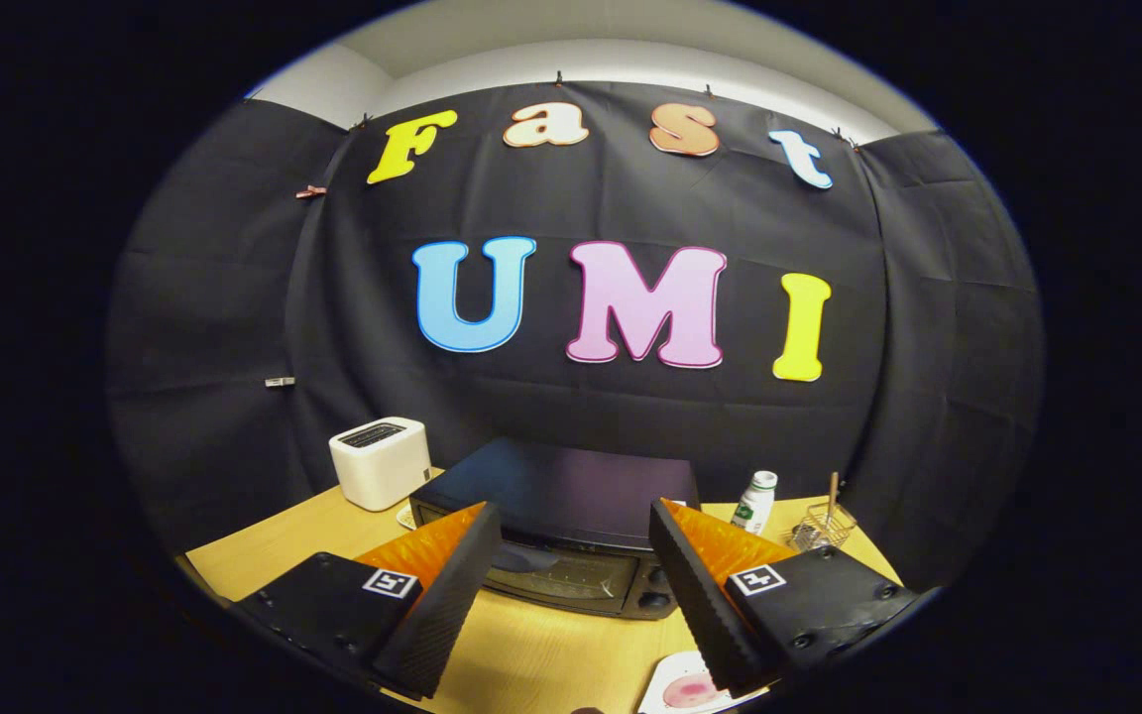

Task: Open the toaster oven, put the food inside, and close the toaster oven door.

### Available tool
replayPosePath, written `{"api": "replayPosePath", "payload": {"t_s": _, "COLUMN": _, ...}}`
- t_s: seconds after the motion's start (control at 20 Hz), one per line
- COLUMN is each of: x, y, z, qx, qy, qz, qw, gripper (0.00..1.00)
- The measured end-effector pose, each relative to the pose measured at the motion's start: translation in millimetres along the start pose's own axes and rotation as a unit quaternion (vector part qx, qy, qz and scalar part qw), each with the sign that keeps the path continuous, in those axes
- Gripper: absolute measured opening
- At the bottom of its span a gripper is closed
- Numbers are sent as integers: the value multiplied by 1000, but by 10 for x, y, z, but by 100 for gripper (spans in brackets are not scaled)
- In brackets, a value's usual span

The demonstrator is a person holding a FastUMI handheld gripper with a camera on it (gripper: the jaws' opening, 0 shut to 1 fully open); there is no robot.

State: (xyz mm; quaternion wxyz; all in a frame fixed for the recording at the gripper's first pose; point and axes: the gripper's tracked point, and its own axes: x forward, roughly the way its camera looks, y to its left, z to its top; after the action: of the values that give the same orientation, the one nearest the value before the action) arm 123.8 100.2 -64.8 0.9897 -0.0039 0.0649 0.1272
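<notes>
A dark toaster oven (561, 516) stands on the wooden table (531, 654), just beyond my fingers, with its glass door (556, 575) shut and its handle across the top of the door. My gripper (571, 595) hovers above the table in front of the oven, open, with nothing between its fingers. A white plate (685, 689) with a pinkish piece of food lies on the table under the right finger (705, 595), partly hidden by it.
A white pop-up toaster (381, 461) sits left of the oven. To the oven's right stand a small white bottle (754, 501) and a wire basket (822, 526) holding a stick. Black cloth closes off the table's back and sides.
</notes>
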Motion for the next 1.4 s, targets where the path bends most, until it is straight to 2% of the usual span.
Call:
{"api": "replayPosePath", "payload": {"t_s": 0.2, "x": 318, "y": 171, "z": -186, "qx": 16, "qy": 11, "qz": 2, "qw": 1000, "gripper": 98}}
{"api": "replayPosePath", "payload": {"t_s": 0.4, "x": 595, "y": 218, "z": -394, "qx": 47, "qy": 31, "qz": -35, "qw": 998, "gripper": 98}}
{"api": "replayPosePath", "payload": {"t_s": 0.65, "x": 811, "y": 105, "z": -632, "qx": 51, "qy": 49, "qz": -110, "qw": 991, "gripper": 98}}
{"api": "replayPosePath", "payload": {"t_s": 0.8, "x": 903, "y": 135, "z": -710, "qx": 51, "qy": 54, "qz": -136, "qw": 988, "gripper": 98}}
{"api": "replayPosePath", "payload": {"t_s": 1.0, "x": 1074, "y": 334, "z": -772, "qx": 46, "qy": 50, "qz": -128, "qw": 989, "gripper": 98}}
{"api": "replayPosePath", "payload": {"t_s": 1.2, "x": 1171, "y": 372, "z": -1070, "qx": 40, "qy": 91, "qz": -139, "qw": 985, "gripper": 98}}
{"api": "replayPosePath", "payload": {"t_s": 1.4, "x": 1163, "y": 397, "z": -1025, "qx": 40, "qy": 79, "qz": -136, "qw": 987, "gripper": 98}}
